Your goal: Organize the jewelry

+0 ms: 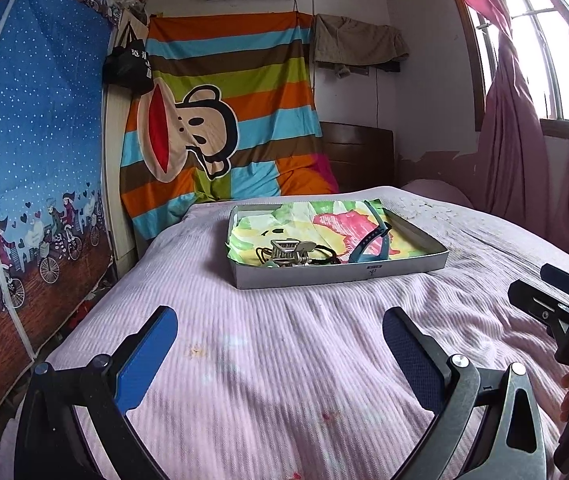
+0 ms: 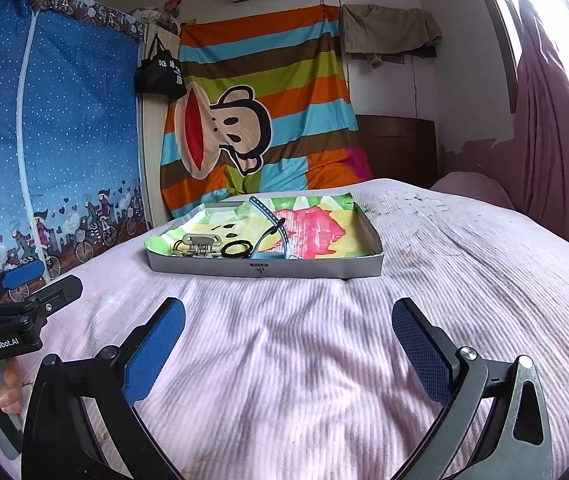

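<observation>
L hand-held gripper (image 1: 280, 340) & R hand-held gripper (image 2: 288, 332): both released, above bed (image 1: 284, 360). Tray (image 1: 340, 274) at 12 o'clock w/ hair clip (image 1: 288, 252), blue strap (image 1: 368, 240).

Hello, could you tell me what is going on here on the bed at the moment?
A person holds a gripper in each hand above a pink bedspread. The left gripper and right gripper are both open and empty, short of a shallow tray. In the tray lie a hair claw clip, a black hair tie and a blue watch strap, untouched.
</observation>
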{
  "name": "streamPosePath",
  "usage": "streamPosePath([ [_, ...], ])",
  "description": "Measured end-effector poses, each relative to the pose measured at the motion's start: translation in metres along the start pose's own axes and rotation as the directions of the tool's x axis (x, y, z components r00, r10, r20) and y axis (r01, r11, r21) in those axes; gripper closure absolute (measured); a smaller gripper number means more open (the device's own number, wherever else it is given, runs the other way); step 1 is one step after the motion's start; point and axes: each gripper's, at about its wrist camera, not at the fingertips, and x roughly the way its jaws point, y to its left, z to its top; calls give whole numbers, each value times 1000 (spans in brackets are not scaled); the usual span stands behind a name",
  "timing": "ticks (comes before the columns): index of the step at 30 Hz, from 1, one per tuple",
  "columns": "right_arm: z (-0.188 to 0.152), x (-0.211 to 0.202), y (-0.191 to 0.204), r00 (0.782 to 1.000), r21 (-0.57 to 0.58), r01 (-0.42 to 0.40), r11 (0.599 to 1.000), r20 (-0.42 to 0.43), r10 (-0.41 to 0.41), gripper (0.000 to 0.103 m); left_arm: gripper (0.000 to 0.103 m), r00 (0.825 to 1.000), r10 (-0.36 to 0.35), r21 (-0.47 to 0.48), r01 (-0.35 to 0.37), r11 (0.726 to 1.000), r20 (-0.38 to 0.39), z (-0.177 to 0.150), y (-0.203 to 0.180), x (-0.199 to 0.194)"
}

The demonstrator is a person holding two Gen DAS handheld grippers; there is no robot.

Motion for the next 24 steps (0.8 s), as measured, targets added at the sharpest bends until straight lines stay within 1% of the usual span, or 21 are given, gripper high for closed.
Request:
streamPosePath([
  [7,-2,2,0,1000,1,4,1000,-5,-4,1,0,1000,1,22,-1,1000,7,0,-4,-2],
  [24,-3,1,4,1000,-5,1,1000,1,-1,1,0,1000,1,19,-1,1000,4,0,-3,-3],
])
